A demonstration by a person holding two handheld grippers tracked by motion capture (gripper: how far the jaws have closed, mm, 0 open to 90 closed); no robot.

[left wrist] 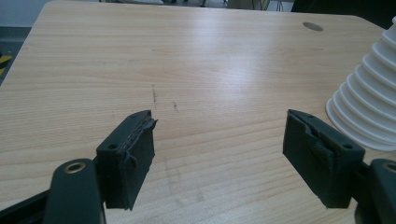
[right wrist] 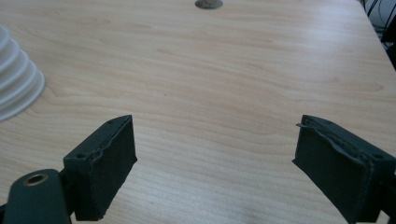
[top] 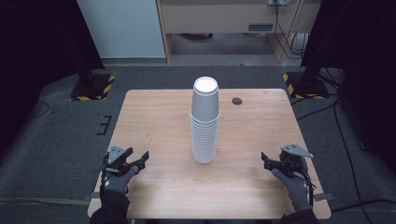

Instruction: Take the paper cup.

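While both gloved hands rest low at the near edge of the wooden table (top: 154, 116), a tall stack of upside-down white paper cups (top: 204, 122) stands at its middle. The left gripper (top: 138, 160) and right gripper (top: 267, 160) sit well apart from it, jaws spread wide, holding nothing.

Light falls from above onto my wooden table (top: 261, 121), bright there while the room around it sinks into near black at both sides. In my left gripper view a pale sheen of glare spreads over the wood beyond the stack of white paper cups (left wrist: 369, 107), whose ribbed rims blow out almost to pure white. The stack throws only a faint, soft shadow at its base. The high view is soft and grainy. My black pads (right wrist: 107, 163) read dark, with little surface detail.
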